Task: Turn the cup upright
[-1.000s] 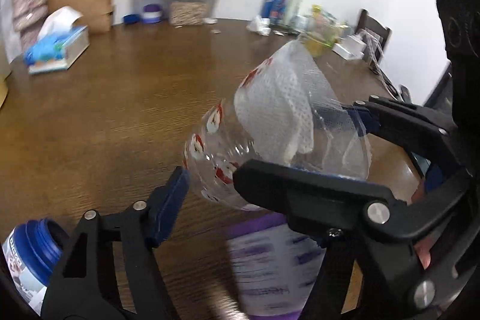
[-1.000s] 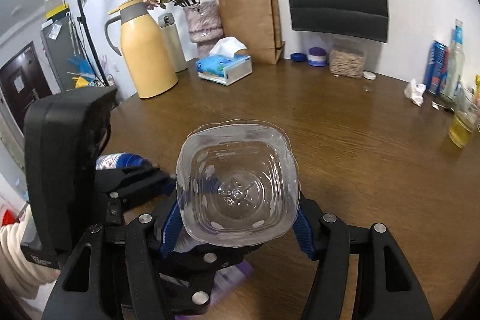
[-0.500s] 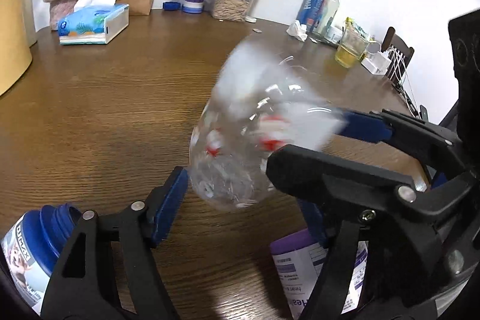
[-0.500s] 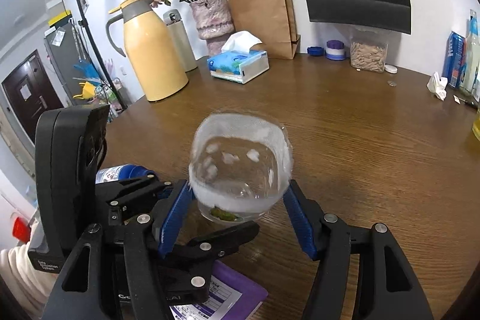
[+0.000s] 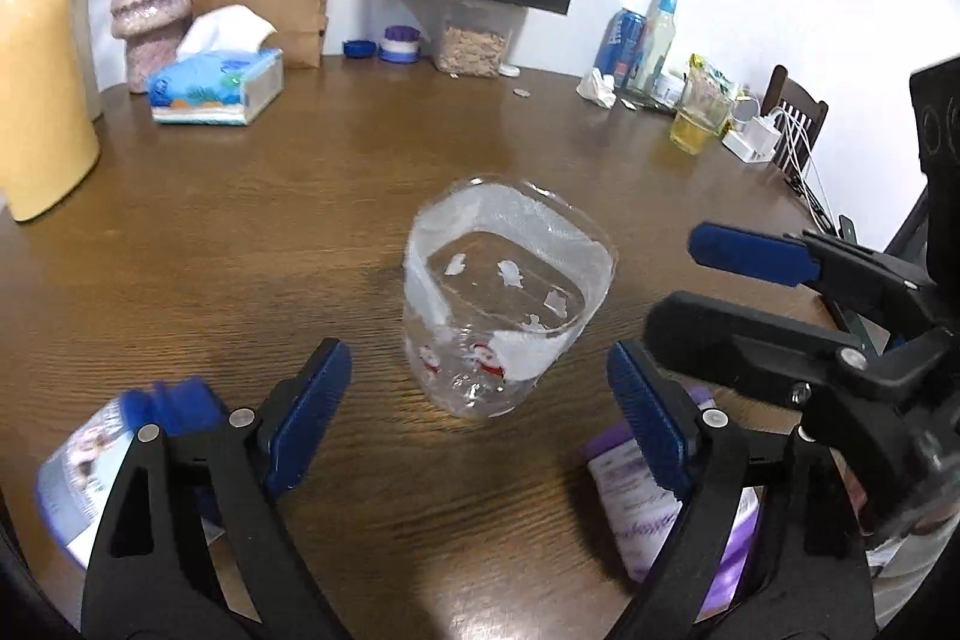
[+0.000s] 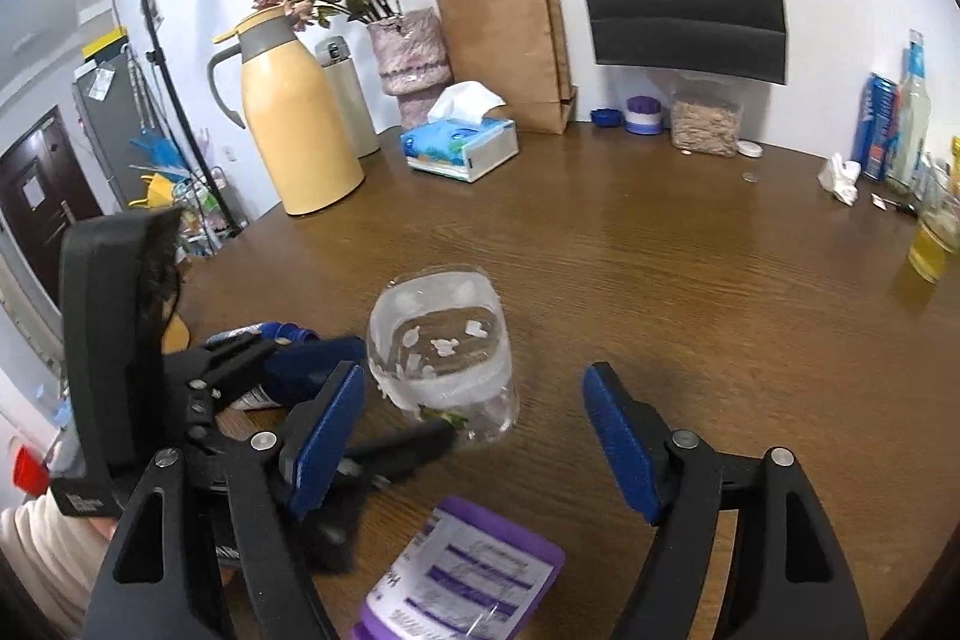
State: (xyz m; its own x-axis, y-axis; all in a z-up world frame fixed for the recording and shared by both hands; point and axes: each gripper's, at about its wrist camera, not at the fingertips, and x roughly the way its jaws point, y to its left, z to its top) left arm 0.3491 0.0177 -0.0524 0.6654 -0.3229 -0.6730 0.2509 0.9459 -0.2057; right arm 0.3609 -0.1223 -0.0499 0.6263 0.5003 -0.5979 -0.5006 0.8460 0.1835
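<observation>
A clear plastic cup (image 5: 498, 304) with a white band near the rim and small red figures stands upright, mouth up, on the brown wooden table (image 5: 300, 220). It also shows in the right wrist view (image 6: 444, 358). My left gripper (image 5: 480, 418) is open, its blue pads apart on either side of the cup and not touching it. My right gripper (image 6: 474, 436) is open too, just behind the cup. The right gripper's fingers (image 5: 750, 256) show at the right in the left wrist view.
A purple-labelled packet (image 6: 462, 580) lies near the front edge. A blue-capped bottle (image 5: 102, 454) lies at the left. A yellow thermos (image 6: 294, 118), tissue box (image 6: 462, 148), paper bag (image 6: 510, 46), jars, cans and a glass of yellow drink (image 6: 936, 244) stand along the far side.
The cup was held tilted between the right gripper's pads and turned mouth up. It now stands on the table, and both grippers have opened and drawn back from it.
</observation>
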